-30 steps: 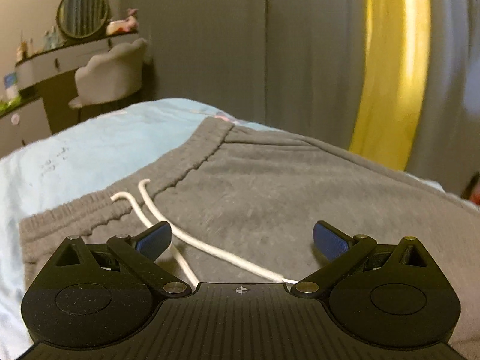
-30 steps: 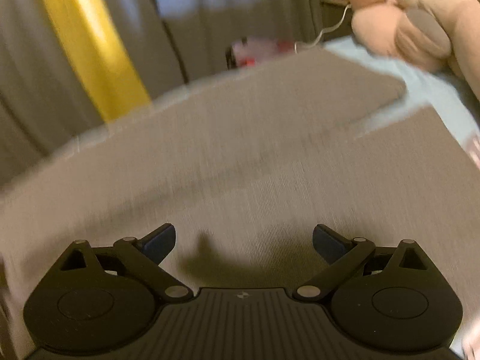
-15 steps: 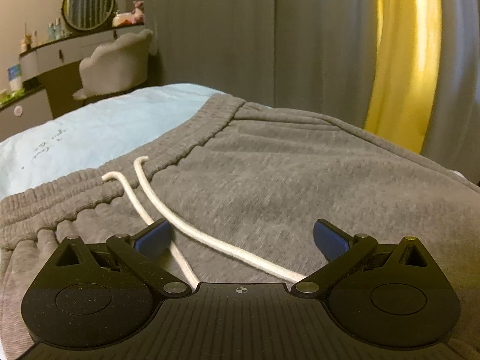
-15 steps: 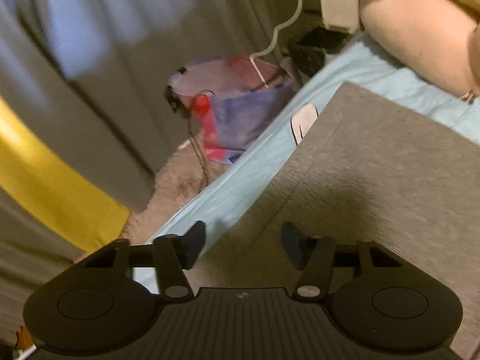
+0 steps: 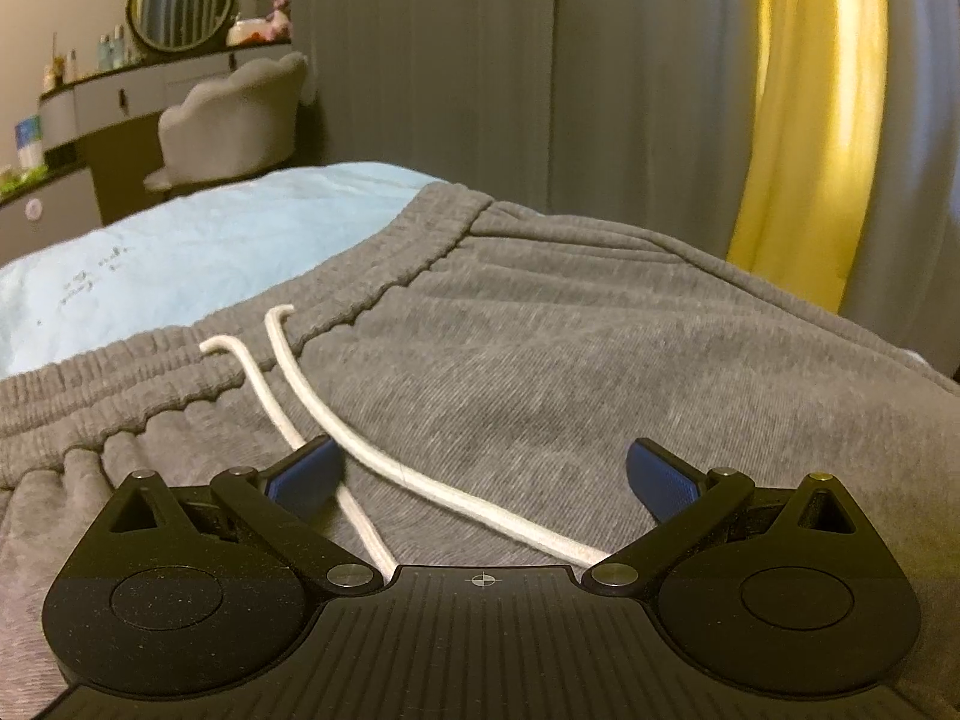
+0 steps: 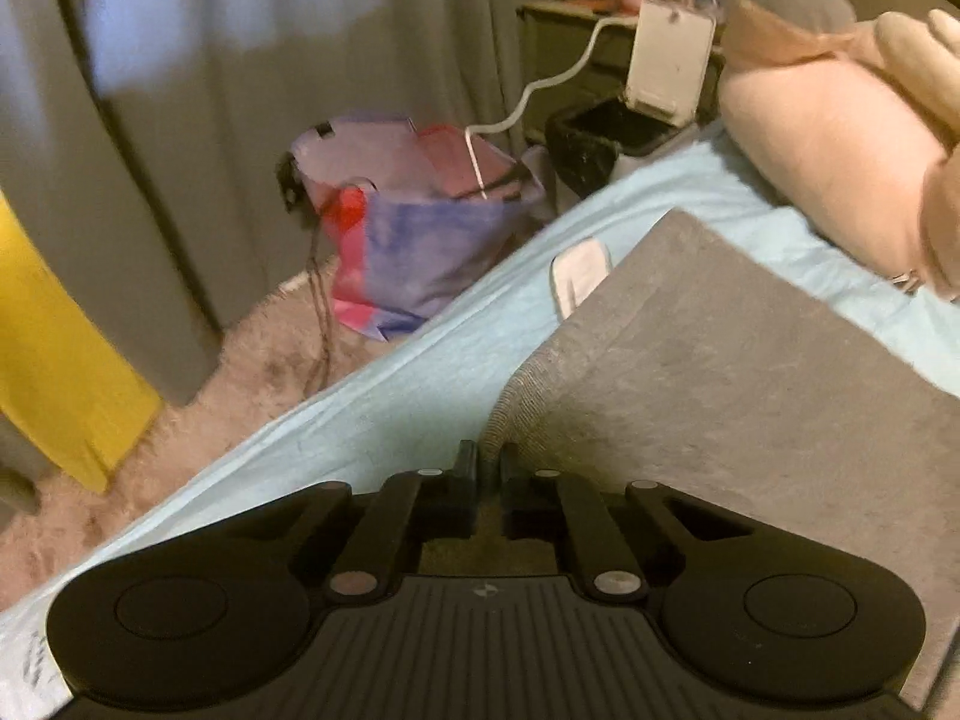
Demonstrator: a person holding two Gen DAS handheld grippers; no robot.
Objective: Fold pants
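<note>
The grey pants point(image 5: 540, 360) lie flat on the blue sheet point(image 5: 180, 252). The right gripper point(image 6: 489, 468) is clenched on a leg's side edge, while the left gripper point(image 5: 480, 474) hovers spread over the drawstring point(image 5: 312, 396) below the waistband. This looks like the first fold's grasping step; next the left must pinch fabric so both can lift together.

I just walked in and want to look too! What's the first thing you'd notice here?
Grey pants spread over a light blue bed sheet, with white drawstrings trailing from the waistband toward the open left gripper. The right gripper has its jaws shut at the edge of a pant leg by the side of the bed. A bright yellow curtain glows behind, and a big pink plush toy lies beside the leg.
</note>
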